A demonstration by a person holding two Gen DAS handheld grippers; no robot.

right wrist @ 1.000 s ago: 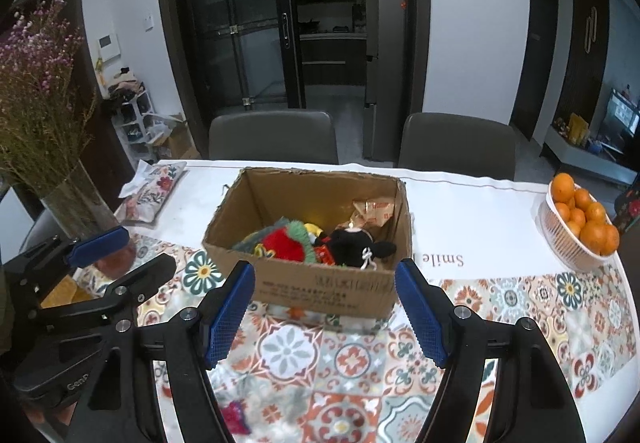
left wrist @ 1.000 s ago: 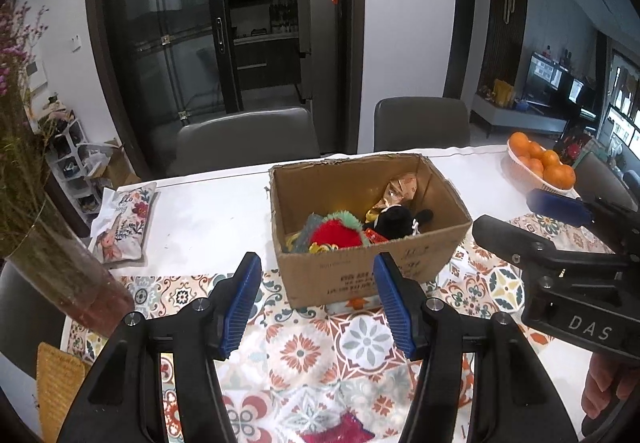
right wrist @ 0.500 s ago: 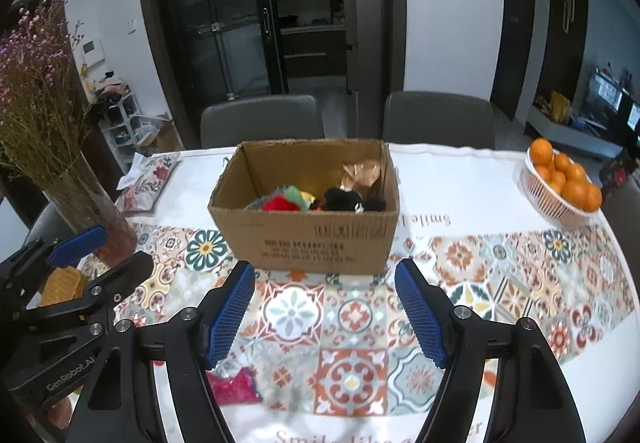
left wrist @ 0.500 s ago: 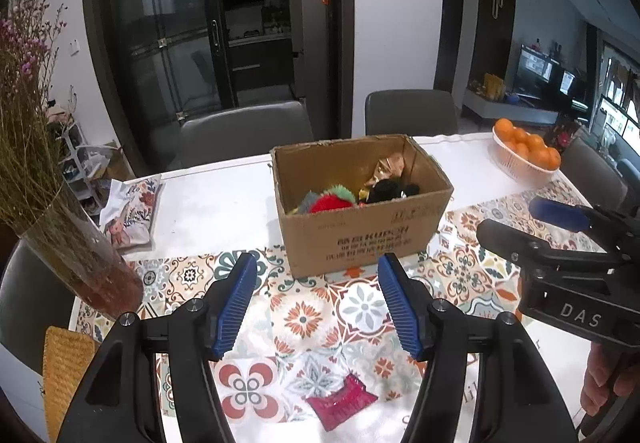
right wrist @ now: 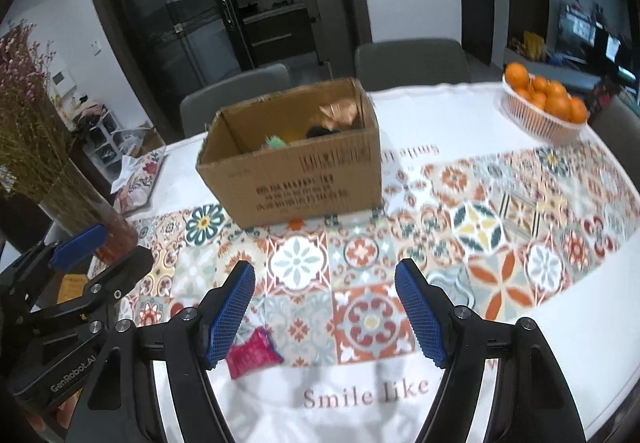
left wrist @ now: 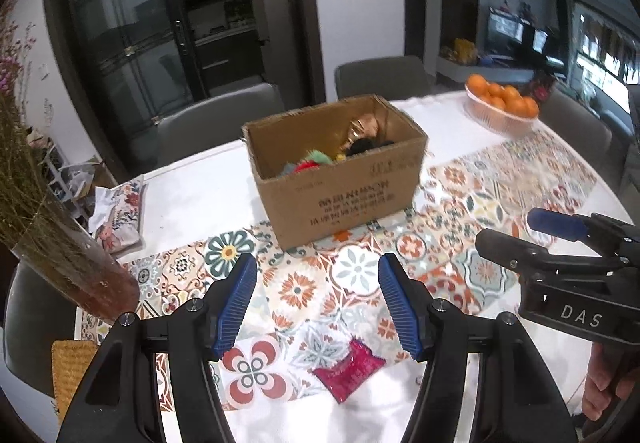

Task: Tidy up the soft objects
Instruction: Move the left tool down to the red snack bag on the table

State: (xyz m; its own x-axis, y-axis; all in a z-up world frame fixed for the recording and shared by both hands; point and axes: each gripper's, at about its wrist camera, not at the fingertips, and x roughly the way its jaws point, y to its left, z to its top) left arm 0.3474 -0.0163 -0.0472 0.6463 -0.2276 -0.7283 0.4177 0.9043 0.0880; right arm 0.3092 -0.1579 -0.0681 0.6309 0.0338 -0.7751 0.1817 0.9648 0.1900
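An open cardboard box (left wrist: 340, 191) stands mid-table and holds several soft toys (left wrist: 316, 163), red, green, black and gold; it also shows in the right wrist view (right wrist: 296, 179). A small magenta soft item (left wrist: 348, 367) lies on the patterned cloth near the front edge, below and between my left gripper's fingers; in the right wrist view this item (right wrist: 252, 353) lies by the left finger. My left gripper (left wrist: 320, 303) is open and empty. My right gripper (right wrist: 326, 311) is open and empty, and also shows at the right of the left wrist view (left wrist: 516, 239).
A glass vase of dried flowers (left wrist: 72, 263) stands at the left. A floral pouch (left wrist: 120, 215) lies behind it. A basket of oranges (left wrist: 500, 107) sits at the far right. Grey chairs (left wrist: 220, 127) line the far side. A woven coaster (left wrist: 68, 367) lies at the front left.
Both grippers have pulled back from the box toward the table's front edge. The box looks smaller and farther, and the magenta item has come more fully into view.
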